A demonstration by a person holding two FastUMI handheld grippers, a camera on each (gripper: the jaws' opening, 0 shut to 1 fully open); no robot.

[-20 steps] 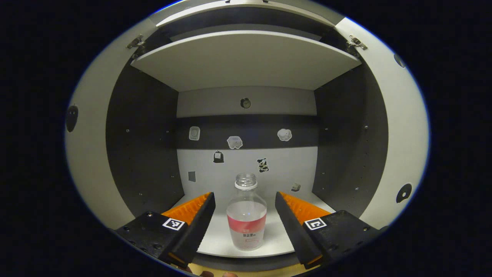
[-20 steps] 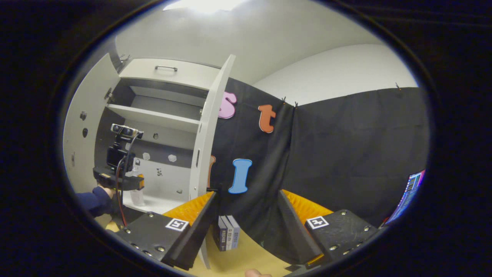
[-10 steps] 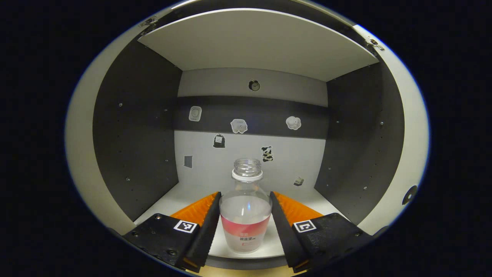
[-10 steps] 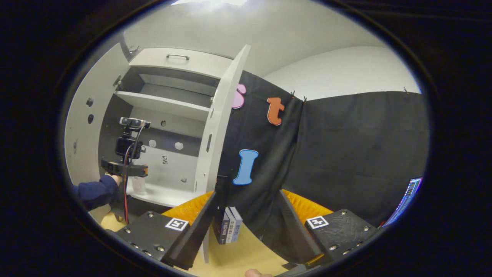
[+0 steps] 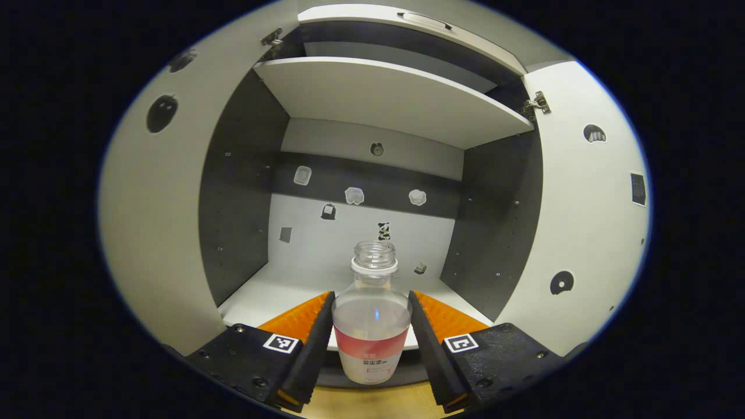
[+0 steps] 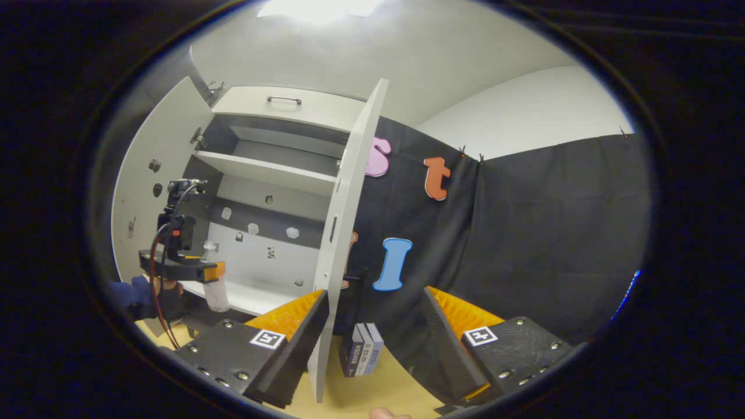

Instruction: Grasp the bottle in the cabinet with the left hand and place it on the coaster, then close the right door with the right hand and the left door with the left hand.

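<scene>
In the left gripper view, the left tool [image 5: 371,331] pinches the bottle [image 5: 371,323]: both black fingers press against its clear sides at the level of the pink label band. The bottle stands upright and uncapped, its open neck against the cabinet's back wall. Its base sits at the front lip of the cabinet floor [image 5: 273,291], with tan table [image 5: 372,401] visible just under it; whether the base touches the lip or is lifted clear cannot be told. The left door [image 5: 151,233] and right door [image 5: 588,233] both stand wide open, their outer edges cut off by the view's rim. A shelf [image 5: 384,96] spans the cabinet above. Small stickers on the back wall are too small to make out.

In the right gripper view, the right tool [image 6: 372,334] is spread, with nothing between its fingers. The right door [image 6: 343,233] is seen edge-on, close to the left finger; contact cannot be judged. Farther left, the left tool [image 6: 204,270] holds the bottle [image 6: 215,291] at the cabinet's front, a dark-sleeved hand [image 6: 157,291] gripping its handle, partly cut off. A few small boxes [image 6: 362,356] stand on the table [image 6: 378,390] against the black cloth.
</scene>
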